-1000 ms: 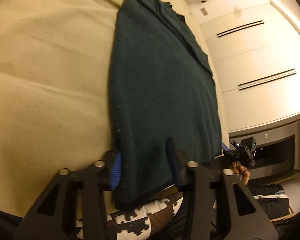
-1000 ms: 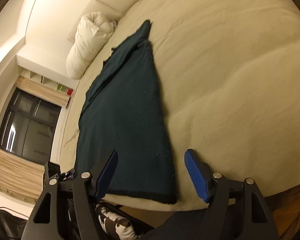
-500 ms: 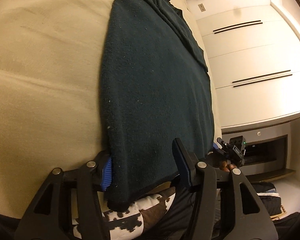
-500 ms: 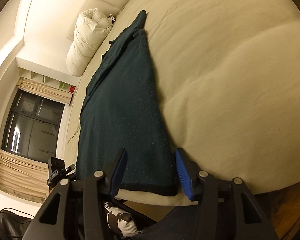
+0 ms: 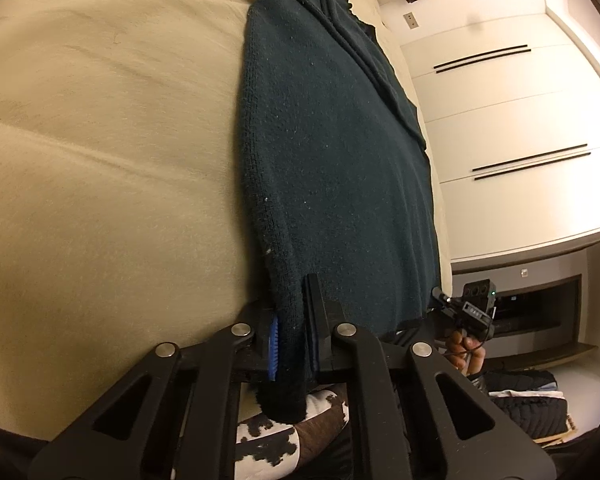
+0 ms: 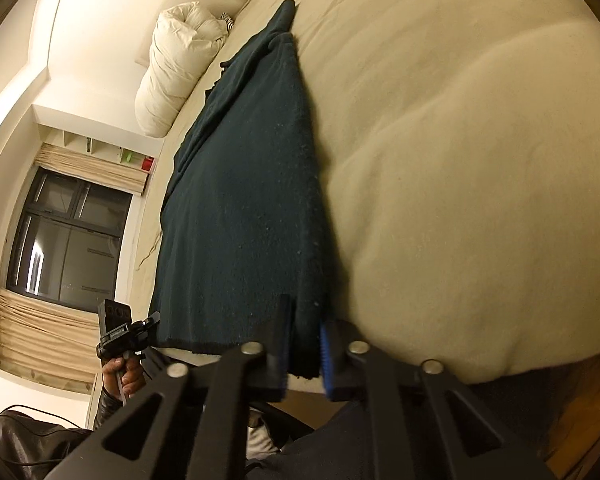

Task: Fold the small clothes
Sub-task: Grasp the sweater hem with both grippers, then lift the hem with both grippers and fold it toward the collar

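A dark green knitted sweater (image 5: 332, 152) lies flat on a beige bed (image 5: 100, 160), its hem at the near edge. My left gripper (image 5: 294, 336) is shut on the hem's left corner. In the right wrist view the same sweater (image 6: 244, 208) stretches away over the bed (image 6: 460, 160), and my right gripper (image 6: 305, 344) is shut on the hem's right corner. Each wrist view shows the other gripper at the far corner, the right one (image 5: 472, 308) and the left one (image 6: 120, 332). The sleeves lie folded in near the collar.
A white rolled duvet (image 6: 176, 64) lies at the head of the bed. White wardrobe doors (image 5: 520, 120) stand to one side, a dark window (image 6: 64, 240) to the other. A black-and-white patterned cloth (image 5: 284, 436) and a pile of clothes (image 5: 520, 404) are below the bed edge.
Both grippers moved forward onto the hem and closed from wide open to pinching the sweater's two near corners.
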`<action>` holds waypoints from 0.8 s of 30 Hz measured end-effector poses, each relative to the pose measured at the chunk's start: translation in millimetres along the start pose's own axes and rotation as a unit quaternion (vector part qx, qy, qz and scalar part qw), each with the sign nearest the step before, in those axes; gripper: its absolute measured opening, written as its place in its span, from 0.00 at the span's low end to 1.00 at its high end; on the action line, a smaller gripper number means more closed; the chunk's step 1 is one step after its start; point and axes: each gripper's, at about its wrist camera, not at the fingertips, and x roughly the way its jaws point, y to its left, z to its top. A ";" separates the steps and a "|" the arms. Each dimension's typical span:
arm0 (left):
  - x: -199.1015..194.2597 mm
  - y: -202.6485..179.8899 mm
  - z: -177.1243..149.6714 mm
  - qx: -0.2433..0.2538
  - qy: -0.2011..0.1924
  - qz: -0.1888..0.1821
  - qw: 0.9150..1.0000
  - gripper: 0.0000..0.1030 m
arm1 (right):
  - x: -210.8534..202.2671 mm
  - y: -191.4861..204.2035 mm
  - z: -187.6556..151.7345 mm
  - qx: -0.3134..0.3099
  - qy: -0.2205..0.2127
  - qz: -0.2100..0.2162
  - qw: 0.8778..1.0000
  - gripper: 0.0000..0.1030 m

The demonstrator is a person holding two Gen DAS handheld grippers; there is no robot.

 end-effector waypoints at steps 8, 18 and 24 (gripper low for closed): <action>-3.1 -3.9 -2.9 -0.013 -0.015 -0.013 1.000 0.06 | -2.6 9.1 0.3 -0.015 -0.015 0.010 1.000 0.09; -12.5 -4.3 -5.9 -0.016 -0.031 -0.040 0.999 0.04 | -4.1 45.7 4.8 -0.072 -0.048 0.043 0.995 0.08; -23.5 -18.0 -3.7 -0.004 -0.040 -0.062 0.997 0.04 | -4.6 58.1 9.0 -0.085 -0.064 0.059 0.993 0.08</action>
